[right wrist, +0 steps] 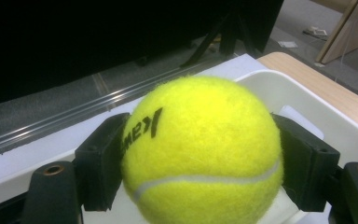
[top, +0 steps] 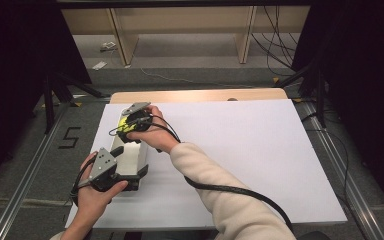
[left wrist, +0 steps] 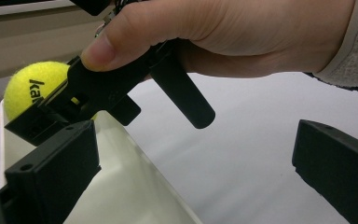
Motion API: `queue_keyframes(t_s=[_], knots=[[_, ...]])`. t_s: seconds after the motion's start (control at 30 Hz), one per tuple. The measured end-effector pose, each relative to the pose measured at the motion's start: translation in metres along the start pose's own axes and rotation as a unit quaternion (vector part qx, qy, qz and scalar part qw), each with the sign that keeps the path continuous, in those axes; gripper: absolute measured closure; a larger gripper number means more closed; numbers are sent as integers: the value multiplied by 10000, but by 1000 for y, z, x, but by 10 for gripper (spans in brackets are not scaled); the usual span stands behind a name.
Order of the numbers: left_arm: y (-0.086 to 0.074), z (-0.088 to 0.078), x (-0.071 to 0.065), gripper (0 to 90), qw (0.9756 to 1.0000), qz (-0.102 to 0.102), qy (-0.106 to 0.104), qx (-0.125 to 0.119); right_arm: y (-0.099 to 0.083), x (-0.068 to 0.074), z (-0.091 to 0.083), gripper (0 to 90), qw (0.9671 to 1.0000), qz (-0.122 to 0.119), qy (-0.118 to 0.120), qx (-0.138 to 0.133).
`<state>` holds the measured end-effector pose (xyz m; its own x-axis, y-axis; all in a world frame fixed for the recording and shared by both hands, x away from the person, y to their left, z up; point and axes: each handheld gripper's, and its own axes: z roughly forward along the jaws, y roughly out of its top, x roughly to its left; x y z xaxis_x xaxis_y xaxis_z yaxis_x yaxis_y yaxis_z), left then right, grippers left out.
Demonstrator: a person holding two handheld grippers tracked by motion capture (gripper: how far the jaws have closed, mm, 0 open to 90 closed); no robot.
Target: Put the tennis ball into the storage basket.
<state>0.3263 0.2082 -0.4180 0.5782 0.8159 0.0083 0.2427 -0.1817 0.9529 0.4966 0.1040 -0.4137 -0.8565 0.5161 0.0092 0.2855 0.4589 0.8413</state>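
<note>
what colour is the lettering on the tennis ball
Black lettering on the yellow tennis ball, with a white seam below it. It shows best in the right gripper view.

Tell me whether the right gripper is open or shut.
Shut on the tennis ball: the right gripper has both jaws pressed against the ball's sides, above the white bin.

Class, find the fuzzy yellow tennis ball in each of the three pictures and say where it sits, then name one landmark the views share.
High view: the fuzzy yellow tennis ball is left of centre, gripped by the right claw over the far end of the white plastic bin.
Left gripper view: upper left, behind the right claw.
Right gripper view: centre, pressed between both black jaws.
Shared landmark: the white plastic bin.
</note>
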Motion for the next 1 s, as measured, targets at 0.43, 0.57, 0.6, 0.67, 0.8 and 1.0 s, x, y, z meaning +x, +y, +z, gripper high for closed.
queue_keyframes(t_s=[0.43,0.57,0.6,0.67,0.8,1.0], knots=[[0,0,0,0,10000,0,-1,0,-2,0,4,262,10000,-36,28,73],[0,0,0,0,10000,-2,-1,2,-3,-1,4,262,10000,-36,29,80],[0,0,0,0,10000,-3,-1,-1,-3,-1,4,262,10000,-30,29,83],[0,0,0,0,10000,-2,0,0,-3,-1,4,262,9999,-31,39,110],[0,0,0,0,10000,-3,-3,-2,-4,0,6,261,9999,-38,37,110],[0,0,0,0,10000,-7,-4,-5,-5,0,7,258,9999,-71,8,145]])
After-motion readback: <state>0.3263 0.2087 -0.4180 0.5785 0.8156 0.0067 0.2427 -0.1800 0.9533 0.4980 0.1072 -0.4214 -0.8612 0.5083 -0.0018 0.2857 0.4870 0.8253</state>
